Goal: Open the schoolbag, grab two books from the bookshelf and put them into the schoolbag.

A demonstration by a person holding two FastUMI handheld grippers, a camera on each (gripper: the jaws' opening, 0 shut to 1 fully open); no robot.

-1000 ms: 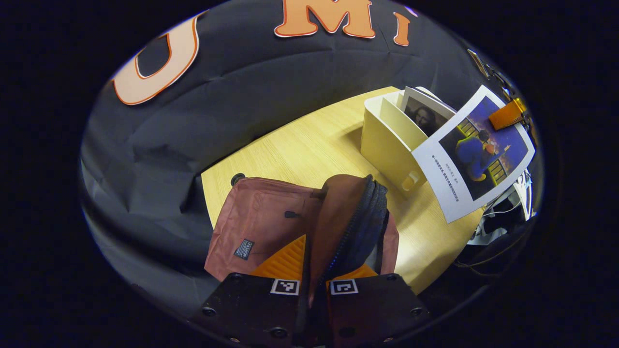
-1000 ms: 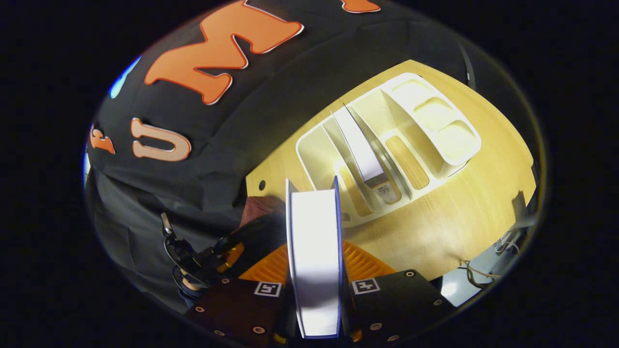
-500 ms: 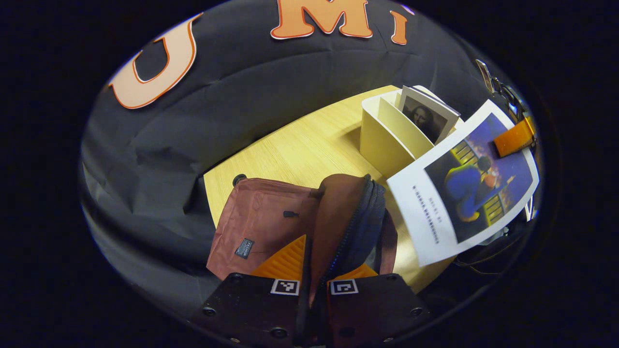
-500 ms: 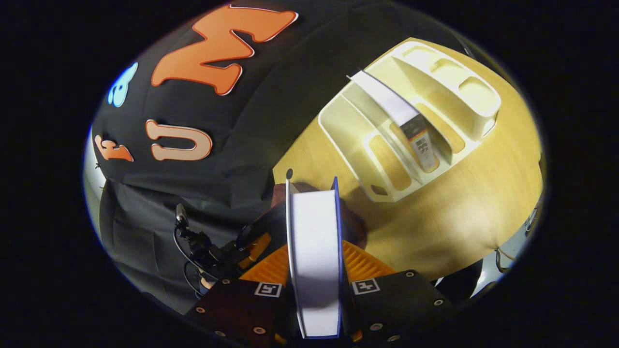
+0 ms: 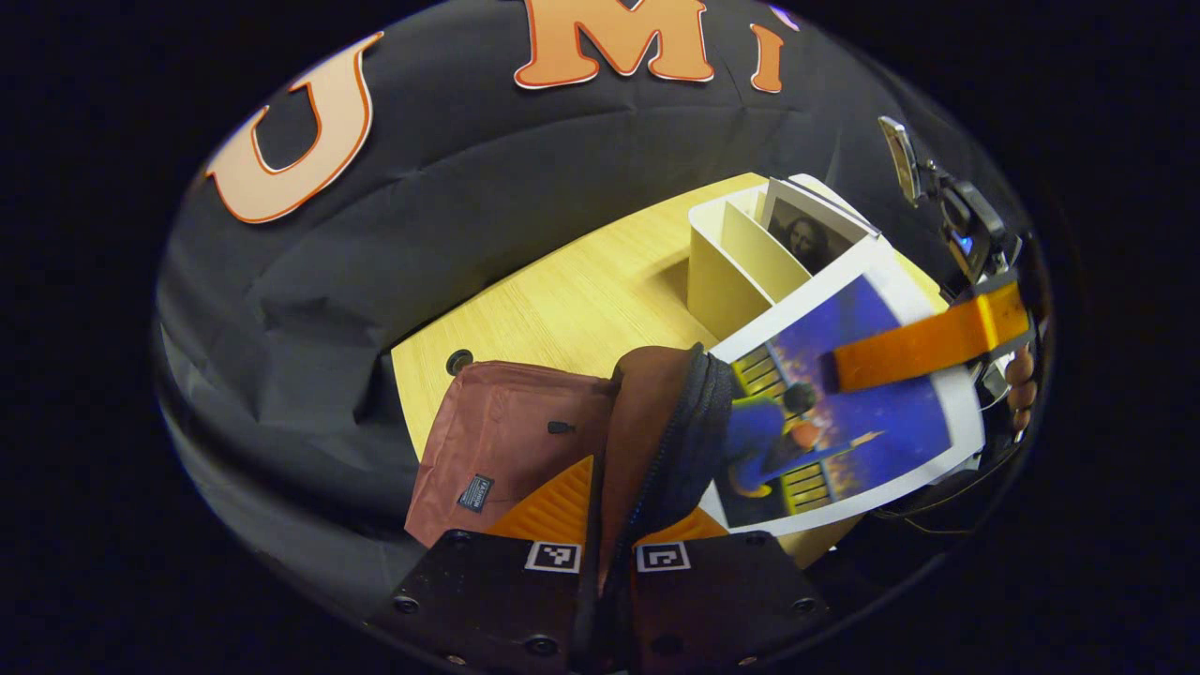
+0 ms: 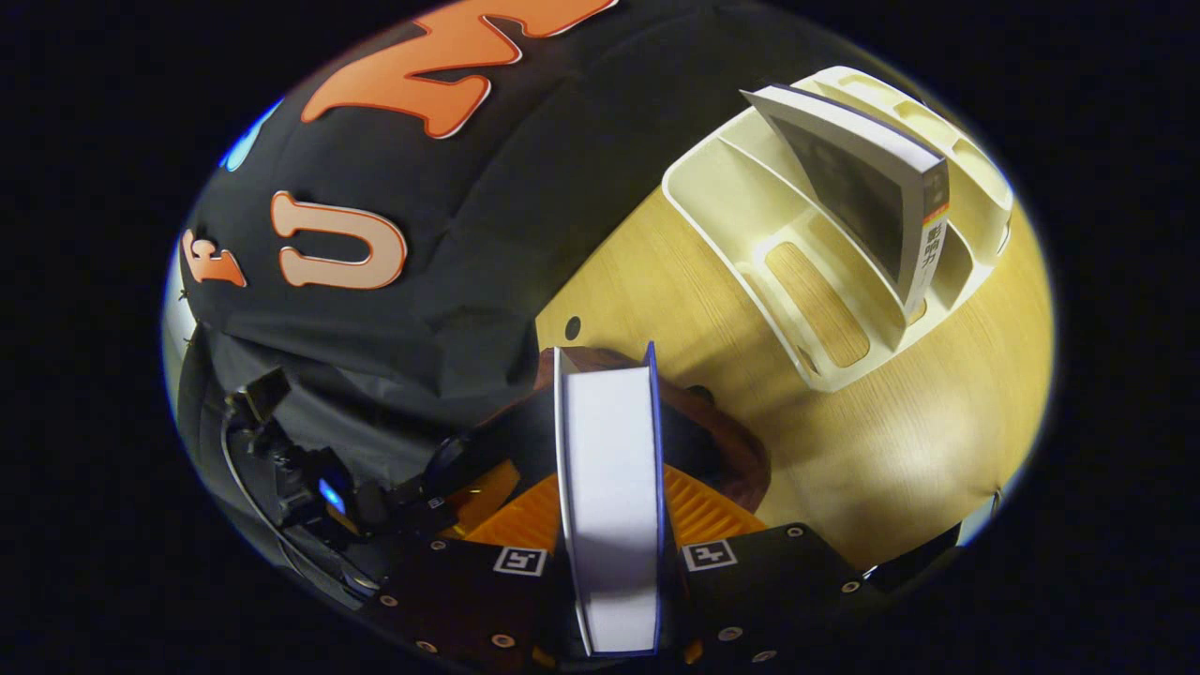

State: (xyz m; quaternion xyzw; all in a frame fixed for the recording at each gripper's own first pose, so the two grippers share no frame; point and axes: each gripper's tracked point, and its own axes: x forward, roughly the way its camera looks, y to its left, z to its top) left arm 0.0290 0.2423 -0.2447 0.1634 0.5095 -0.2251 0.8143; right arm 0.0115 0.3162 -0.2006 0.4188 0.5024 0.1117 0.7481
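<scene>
You see a matt reddish-brown cloth schoolbag (image 5: 511, 441), a glossy paper-covered blue book (image 5: 844, 412), smooth cream plastic bookshelf (image 6: 750, 206), pale wood-grain table (image 5: 572, 300)

light: dim booth, bright overhead | glare: pale patch on table (image 6: 891, 450) | edges: fisheye-bent, perhaps slightly soft | shadows: soft beside bookshelf (image 5: 722, 272)

The left gripper (image 5: 607, 525), at the bottom centre of the left gripper view, has two dark, flat housing plates (image 5: 487, 600) studded with round screws, each plate carrying a small square black-and-white marker (image 5: 556, 556) near its inner top corner. The right gripper (image 6: 609, 525), at the bottom centre of the right gripper view, has the same dark plates, screws and square markers (image 6: 708, 555). Ribbed surfaces line the insides of both pairs of fingers.

At the lower left of the right gripper view, the other gripper's body is dark, with black cables (image 6: 246, 487) and a small blue light (image 6: 326, 491).
</scene>
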